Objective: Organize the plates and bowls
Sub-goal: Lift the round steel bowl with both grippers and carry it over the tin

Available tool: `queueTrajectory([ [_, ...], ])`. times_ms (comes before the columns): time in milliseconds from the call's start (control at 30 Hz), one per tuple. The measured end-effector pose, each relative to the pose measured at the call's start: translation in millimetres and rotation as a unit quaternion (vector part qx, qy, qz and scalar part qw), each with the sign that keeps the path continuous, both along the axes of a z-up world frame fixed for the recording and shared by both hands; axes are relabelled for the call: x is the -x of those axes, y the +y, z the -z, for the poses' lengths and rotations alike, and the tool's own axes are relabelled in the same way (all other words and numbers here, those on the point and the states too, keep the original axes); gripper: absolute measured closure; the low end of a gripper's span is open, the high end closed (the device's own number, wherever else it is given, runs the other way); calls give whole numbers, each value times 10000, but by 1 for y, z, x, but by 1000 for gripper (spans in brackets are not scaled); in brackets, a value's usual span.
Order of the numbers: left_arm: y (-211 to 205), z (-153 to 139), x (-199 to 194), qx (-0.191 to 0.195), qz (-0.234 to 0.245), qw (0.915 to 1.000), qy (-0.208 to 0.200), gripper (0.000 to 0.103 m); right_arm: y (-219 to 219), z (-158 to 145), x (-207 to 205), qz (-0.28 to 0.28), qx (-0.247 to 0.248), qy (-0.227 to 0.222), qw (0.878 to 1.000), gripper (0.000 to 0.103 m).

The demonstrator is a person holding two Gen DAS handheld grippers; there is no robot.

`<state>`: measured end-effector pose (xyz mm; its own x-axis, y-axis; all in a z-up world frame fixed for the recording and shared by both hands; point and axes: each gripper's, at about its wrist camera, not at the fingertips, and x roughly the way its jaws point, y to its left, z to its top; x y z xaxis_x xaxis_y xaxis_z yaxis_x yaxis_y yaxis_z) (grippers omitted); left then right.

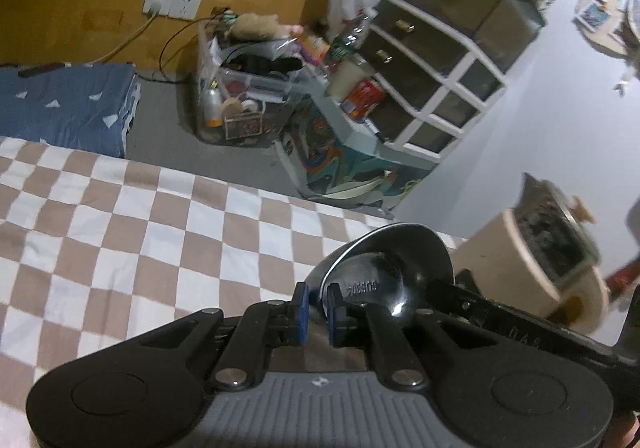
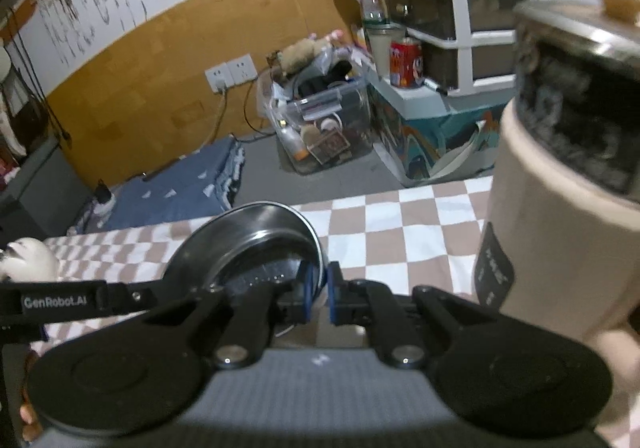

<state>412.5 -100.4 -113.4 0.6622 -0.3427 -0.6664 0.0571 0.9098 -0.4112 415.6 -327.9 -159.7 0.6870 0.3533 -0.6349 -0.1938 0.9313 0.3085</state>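
Note:
A shiny steel bowl (image 1: pixel 384 268) is held tilted above the checked cloth (image 1: pixel 120 228), its outer underside facing the left wrist camera. My left gripper (image 1: pixel 318 308) is shut on its rim. In the right wrist view the same steel bowl (image 2: pixel 248 240) shows its inside, and my right gripper (image 2: pixel 320 294) is shut on the opposite rim. The other gripper's black finger (image 2: pixel 80 298) crosses the left of that view.
A tall beige canister (image 2: pixel 560 232) with a dark lidded top stands close on the right; it also shows in the left wrist view (image 1: pixel 552 260). Beyond the cloth's far edge are grey floor, a clear storage bin (image 2: pixel 320 128), a drawer unit (image 2: pixel 452 16) and a blue mat (image 2: pixel 180 188).

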Motion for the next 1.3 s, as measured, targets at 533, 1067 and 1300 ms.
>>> queueTrajectory([
  [533, -7, -49, 118, -92, 490, 9980, -384, 94, -22, -62, 124, -26, -353, -685, 9970, 94],
  [1067, -12, -31, 226, -106, 770, 9969, -103, 93, -39, -42, 233, 320, -658, -296, 9969, 94],
  [1300, -14, -12, 253, -158, 934, 9953, 223, 93, -43, -19, 262, 407, -747, 66, 9964, 94],
])
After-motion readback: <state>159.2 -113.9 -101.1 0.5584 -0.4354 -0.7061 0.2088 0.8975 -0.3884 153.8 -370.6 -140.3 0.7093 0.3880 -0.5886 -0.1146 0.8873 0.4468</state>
